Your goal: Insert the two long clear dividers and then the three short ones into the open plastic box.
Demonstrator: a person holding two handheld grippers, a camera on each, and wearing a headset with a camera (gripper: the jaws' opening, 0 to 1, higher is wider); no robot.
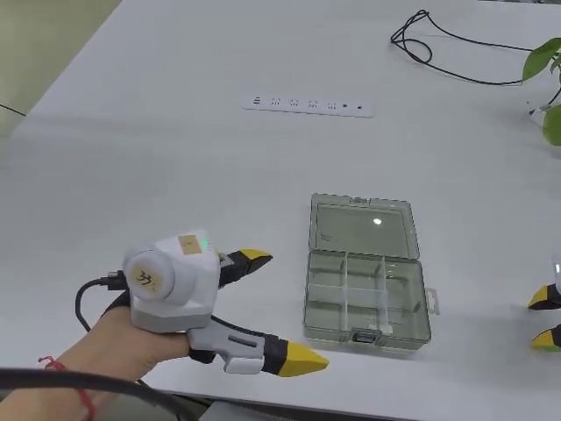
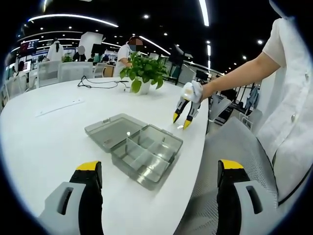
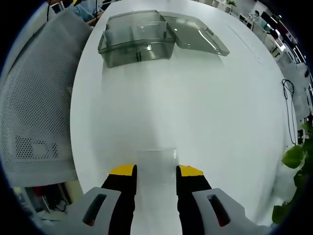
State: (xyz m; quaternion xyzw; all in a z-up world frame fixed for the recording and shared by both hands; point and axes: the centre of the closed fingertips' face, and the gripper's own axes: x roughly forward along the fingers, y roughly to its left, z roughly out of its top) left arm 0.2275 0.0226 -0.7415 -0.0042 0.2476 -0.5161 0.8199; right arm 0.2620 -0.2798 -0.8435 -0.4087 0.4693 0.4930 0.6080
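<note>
Left hand-held gripper (image 1: pixel 279 307), nearest us, jaws spread wide and holding nothing, beside the open plastic box (image 1: pixel 399 337). In the right gripper view, the right hand-held gripper (image 3: pixel 156 170) has its jaws narrowed around a clear divider (image 3: pixel 156 155) lying on the surface (image 3: pixel 195 98); we cannot tell whether they grip it. The box, with partitions (image 1: pixel 364 285) seated, lies well beyond. We judge the slick piece may slip, or the unbraced box slide.
</note>
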